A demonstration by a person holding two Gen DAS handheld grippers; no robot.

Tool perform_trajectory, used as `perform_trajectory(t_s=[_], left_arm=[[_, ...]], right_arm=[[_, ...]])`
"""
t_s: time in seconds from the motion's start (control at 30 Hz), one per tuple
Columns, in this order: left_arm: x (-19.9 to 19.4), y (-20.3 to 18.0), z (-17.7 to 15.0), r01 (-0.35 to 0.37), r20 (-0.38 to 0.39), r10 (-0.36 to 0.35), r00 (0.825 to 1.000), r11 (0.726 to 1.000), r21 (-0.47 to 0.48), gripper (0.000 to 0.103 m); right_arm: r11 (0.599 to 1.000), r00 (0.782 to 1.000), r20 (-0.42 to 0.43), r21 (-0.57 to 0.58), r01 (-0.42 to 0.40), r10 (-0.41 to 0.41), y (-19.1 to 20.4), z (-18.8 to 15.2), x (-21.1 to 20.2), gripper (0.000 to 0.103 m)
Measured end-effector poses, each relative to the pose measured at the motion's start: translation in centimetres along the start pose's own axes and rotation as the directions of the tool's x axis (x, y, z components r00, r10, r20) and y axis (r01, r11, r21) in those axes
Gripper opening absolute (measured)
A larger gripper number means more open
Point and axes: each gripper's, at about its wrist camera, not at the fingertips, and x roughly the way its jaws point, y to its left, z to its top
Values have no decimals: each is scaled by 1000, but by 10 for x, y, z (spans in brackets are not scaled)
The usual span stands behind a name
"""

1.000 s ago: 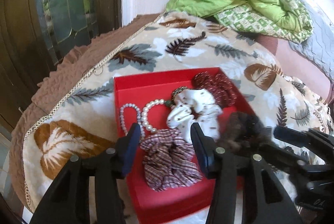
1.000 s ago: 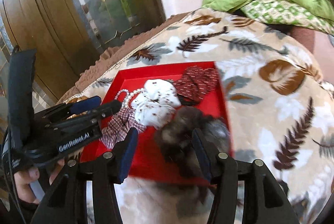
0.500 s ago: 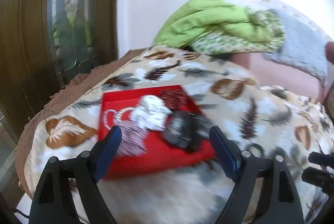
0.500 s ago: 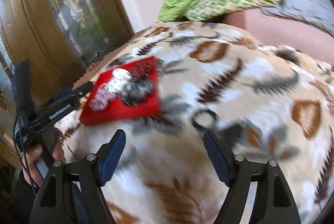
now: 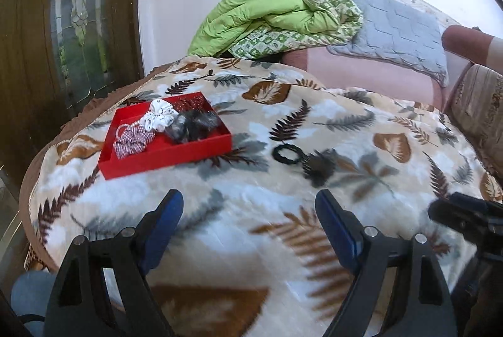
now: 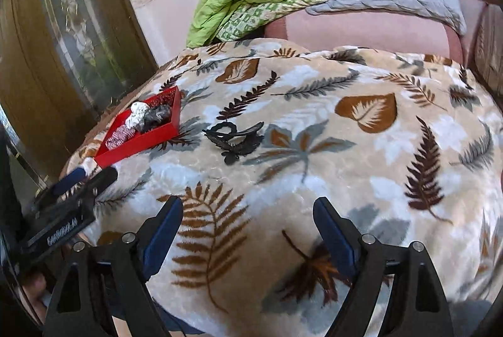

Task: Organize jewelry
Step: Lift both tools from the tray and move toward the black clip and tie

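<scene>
Black hair clip (image 6: pixel 240 138) lies ahead of opening, empty right gripper (image 6: pixel 248 222).

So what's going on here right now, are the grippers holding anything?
No. A person holds both grippers above the leaf-print blanket, and neither has anything between its fingers. The left gripper is open; the right gripper has its jaws opening. The red tray near the bed's corner holds a white scrunchie, a plaid scrunchie, a dark furry scrunchie and pearls. Not yet put away, on the blanket beside the tray: a black ring-shaped hair tie and a black hair clip.
</scene>
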Motion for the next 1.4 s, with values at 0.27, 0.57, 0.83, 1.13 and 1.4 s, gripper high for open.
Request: perform_trajectory(t_s=[0.27, 0.57, 0.83, 1.13, 1.4], left_arm=[[-27, -12, -6, -6, 2, 6, 1000, 1000, 6, 85], [-36, -10, -1, -15, 15, 15, 1000, 1000, -6, 85], [-30, -3, -1, -28, -3, 28, 1000, 999, -23, 85], [-16, 9, -3, -36, -29, 34, 999, 998, -47, 85], [-2, 19, -3, -55, -65, 52, 997, 998, -44, 85]], right_arm=[[999, 999, 45, 31, -24, 23, -5, -5, -22, 88], [999, 999, 42, 25, -21, 20, -4, -10, -22, 89], [1000, 999, 41, 19, -13, 12, -2, -10, -20, 89], [1000, 1000, 11, -19, -9, 9, 10, -3, -6, 89], [999, 1000, -11, -47, -8, 7, 27, 8, 13, 89]])
